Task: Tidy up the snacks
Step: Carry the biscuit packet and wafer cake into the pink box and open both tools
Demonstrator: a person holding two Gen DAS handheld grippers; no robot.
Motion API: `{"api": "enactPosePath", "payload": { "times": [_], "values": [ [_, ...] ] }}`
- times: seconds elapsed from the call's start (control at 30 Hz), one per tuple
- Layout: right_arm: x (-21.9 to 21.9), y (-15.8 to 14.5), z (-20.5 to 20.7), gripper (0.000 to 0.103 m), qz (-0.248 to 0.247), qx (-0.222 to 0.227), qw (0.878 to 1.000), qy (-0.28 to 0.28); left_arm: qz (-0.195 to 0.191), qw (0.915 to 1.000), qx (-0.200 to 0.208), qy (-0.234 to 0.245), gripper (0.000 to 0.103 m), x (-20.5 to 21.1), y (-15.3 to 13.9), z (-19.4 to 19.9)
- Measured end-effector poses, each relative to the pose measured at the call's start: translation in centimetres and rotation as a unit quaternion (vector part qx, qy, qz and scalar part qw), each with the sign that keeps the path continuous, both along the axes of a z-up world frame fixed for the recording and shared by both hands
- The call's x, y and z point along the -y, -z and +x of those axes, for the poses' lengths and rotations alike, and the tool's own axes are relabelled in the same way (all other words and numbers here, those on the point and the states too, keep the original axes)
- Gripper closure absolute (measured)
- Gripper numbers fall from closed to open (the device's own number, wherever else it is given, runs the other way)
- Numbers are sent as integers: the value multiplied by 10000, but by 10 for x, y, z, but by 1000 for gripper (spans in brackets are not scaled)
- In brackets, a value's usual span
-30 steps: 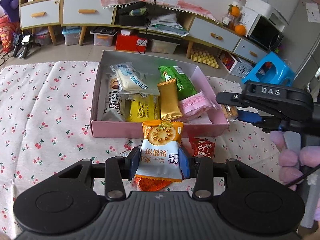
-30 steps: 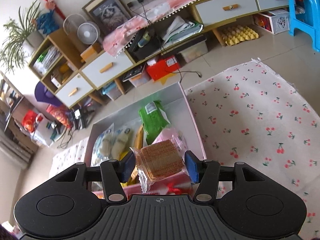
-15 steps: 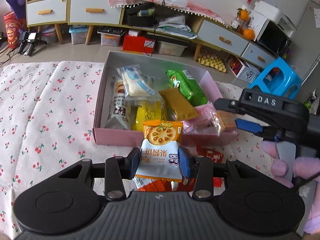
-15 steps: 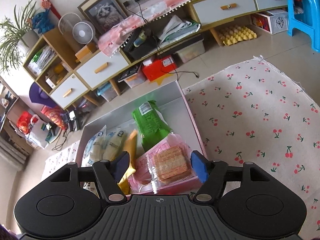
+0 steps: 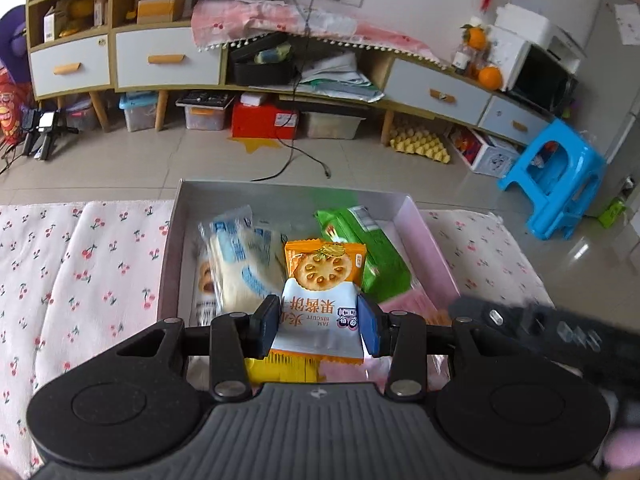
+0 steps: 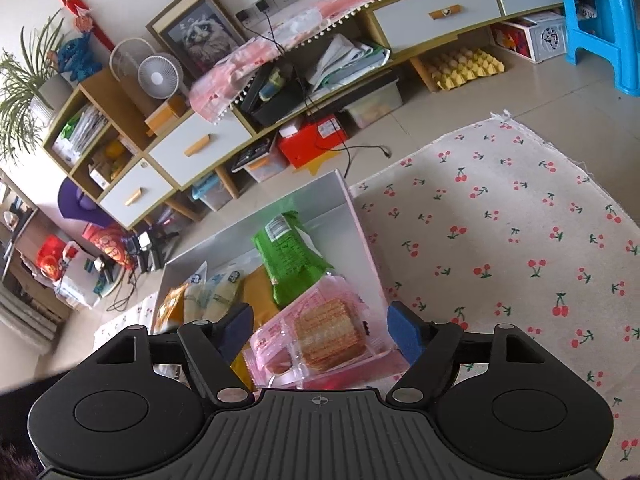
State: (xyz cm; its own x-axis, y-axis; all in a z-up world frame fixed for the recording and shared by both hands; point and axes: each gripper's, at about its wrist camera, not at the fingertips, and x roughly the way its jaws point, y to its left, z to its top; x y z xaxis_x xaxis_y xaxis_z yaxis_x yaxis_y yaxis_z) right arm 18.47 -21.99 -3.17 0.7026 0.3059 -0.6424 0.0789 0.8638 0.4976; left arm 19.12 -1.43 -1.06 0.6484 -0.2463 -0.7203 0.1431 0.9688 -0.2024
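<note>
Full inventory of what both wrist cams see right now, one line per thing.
box: 1, pink outside, grey inside, on the cloth
cherry-print cloth: 1, white with red cherries, under the box
jam biscuit packet: 1, orange and white, held over the box
green packet: 1, green, in the box, far right
wafer packet: 1, clear wrap, brown wafers, in the box, on a pink packet
pale bread packets: count unclear, white and blue, in the box, left
stool: 1, blue, on the floor, right
left gripper: black, blue pads, shut on the biscuit packet
right gripper: jaws have just been opening, wafer packet lies free between them
</note>
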Motion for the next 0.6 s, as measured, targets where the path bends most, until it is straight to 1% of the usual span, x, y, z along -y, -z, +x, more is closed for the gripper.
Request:
{"api": "enactPosePath", "payload": {
  "times": [0.13, 0.3, 0.37, 0.4, 0.43, 0.5, 0.6],
  "values": [
    [8, 0, 0, 27, 65, -8, 9999, 80, -157, 9997, -100, -162, 64, 0, 6, 18],
    [13, 0, -1, 27, 116, -49, 9999, 102, -77, 9997, -22, -230, 62, 4, 11, 29],
    [13, -1, -2, 27, 96, -25, 9999, 81, 14, 9994, 41, -347, 53, 5, 10, 28],
    [14, -2, -2, 27, 84, -15, 9999, 66, 48, 9991, 59, -424, 44, 4, 9, 28],
    [14, -3, -2, 26, 82, -5, 10000, 50, 27, 9989, 112, -451, 41, 3, 7, 25],
    [15, -4, -3, 22, 100, 17, 9999, 30, 19, 9991, 110, -419, 40, 1, 7, 21],
    [16, -6, -4, 22, 95, 27, 9999, 30, 141, 9992, 104, -368, 40, -1, 5, 15]
  ]
}}
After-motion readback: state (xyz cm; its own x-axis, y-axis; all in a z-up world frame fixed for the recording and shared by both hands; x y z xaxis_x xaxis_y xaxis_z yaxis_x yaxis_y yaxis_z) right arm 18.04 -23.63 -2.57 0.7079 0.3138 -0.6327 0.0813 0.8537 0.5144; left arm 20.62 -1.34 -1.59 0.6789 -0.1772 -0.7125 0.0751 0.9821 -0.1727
